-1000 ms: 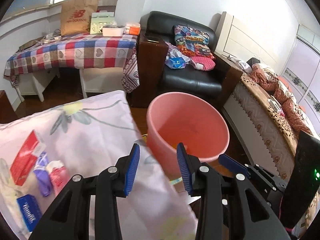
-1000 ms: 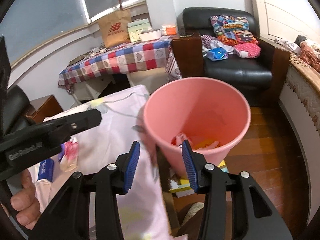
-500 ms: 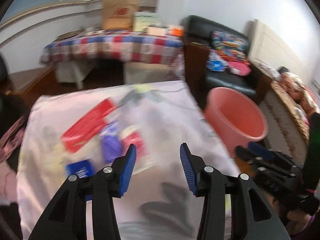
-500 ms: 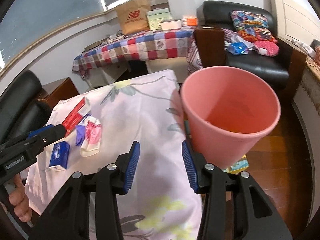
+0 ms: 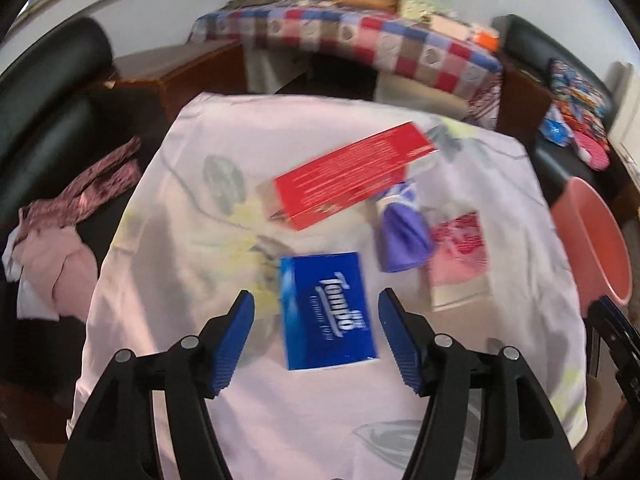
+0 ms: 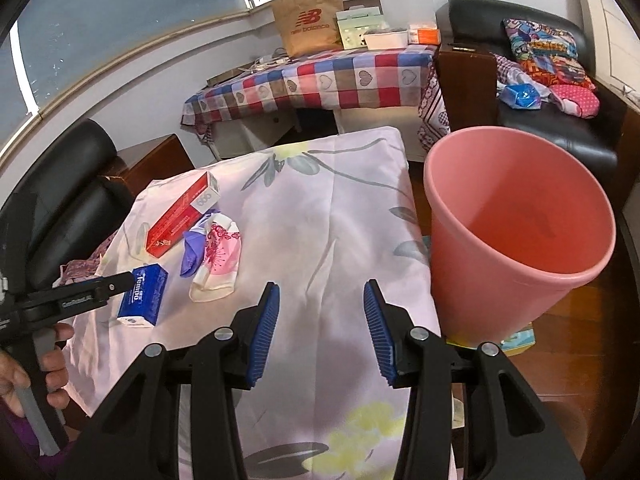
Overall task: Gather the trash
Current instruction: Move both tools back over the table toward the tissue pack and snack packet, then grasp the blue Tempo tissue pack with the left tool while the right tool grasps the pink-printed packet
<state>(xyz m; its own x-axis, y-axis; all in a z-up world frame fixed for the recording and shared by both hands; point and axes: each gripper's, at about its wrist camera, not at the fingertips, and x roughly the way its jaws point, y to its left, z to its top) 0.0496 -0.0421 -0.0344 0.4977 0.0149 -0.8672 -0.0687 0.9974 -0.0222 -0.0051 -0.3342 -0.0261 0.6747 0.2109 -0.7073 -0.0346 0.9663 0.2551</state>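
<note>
The left gripper point(image 5: 316, 312), jaws opening and empty, lines up over the blue tissue pack point(image 5: 328, 310) on the table point(image 5: 320, 420); next it likely must lower astride and pinch it, while the right gripper point(image 6: 320, 328) hangs spread, empty, beside the pink bin point(image 6: 516, 236).

Smooth, probably plastic pink bucket point(image 6: 520, 220)

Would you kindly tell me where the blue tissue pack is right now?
The blue tissue pack lies on the floral cloth, directly ahead of the opening left tool, just below the red carton.

Home living room: black armchair point(image 6: 552, 120), checked tablecloth point(image 6: 340, 80), bed edge, shopping bag point(image 6: 308, 20).
</note>
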